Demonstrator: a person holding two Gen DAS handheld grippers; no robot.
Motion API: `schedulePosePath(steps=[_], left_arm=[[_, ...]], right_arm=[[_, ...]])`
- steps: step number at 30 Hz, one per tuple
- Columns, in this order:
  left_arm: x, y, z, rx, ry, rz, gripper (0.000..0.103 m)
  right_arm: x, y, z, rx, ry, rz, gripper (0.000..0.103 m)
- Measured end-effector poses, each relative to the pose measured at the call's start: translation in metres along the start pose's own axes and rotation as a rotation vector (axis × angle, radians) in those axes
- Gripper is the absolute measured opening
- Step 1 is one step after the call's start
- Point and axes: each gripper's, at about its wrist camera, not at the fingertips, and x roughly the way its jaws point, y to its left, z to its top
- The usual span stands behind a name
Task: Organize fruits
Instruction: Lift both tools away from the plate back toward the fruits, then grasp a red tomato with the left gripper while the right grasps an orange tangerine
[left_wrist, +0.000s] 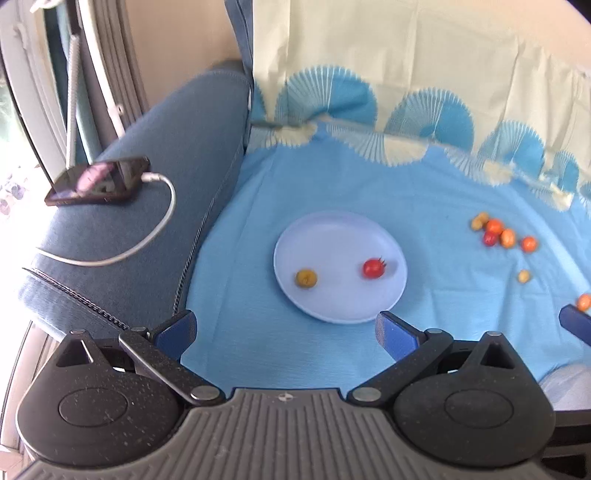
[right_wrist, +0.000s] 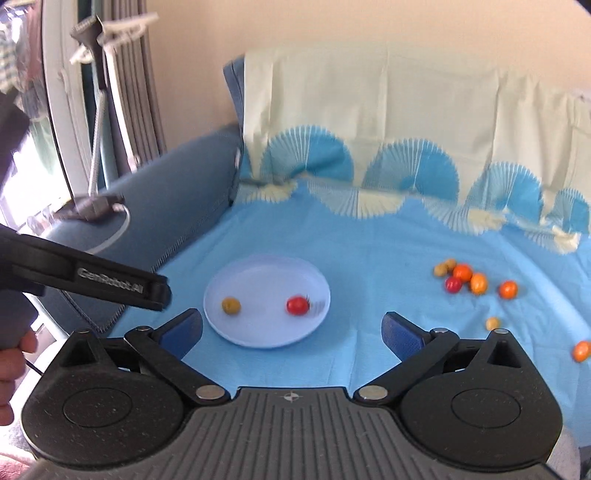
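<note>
Both hand-held grippers, left gripper (left_wrist: 286, 334) and right gripper (right_wrist: 291, 332), are hovering spread wide, gripping nothing; loose small round tomatoes (right_wrist: 476, 282) are lying right of the pale blue round plastic plate (right_wrist: 258, 273); squeeze gently.

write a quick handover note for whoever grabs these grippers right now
Left gripper: open, empty, hovering short of the plate.
Right gripper: open, empty, hovering near the plate.
Done: a red tomato and a yellow-green one lie on the plate, apart.
Left: a cluster of loose tomatoes on the blue cloth right of the plate, plus a small yellow one and an orange one nearer the edge.
</note>
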Motion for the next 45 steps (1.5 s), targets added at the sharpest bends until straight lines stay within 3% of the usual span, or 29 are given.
schedulePosePath(steps=[18,33,39,45], left_arm=[[-0.068,-0.006,-0.027,0.020,-0.111,0.023,0.103],[-0.045,-0.030,-0.022,0.081,-0.066,0.035,0.103],[-0.015,-0.067,-0.001,0.138,-0.034,-0.003,0.103],[0.037,-0.127,0.035,0.156,0.024,-0.126,0.103]], right_arm=[[-0.060,0.001,-0.008,-0.001,-0.115,0.016,0.102],[-0.050,-0.014,-0.021,0.054,-0.084,0.015,0.102],[-0.039,-0.053,-0.025,0.098,-0.104,-0.092,0.102],[-0.025,-0.143,-0.029,0.217,-0.106,-0.304,0.102]])
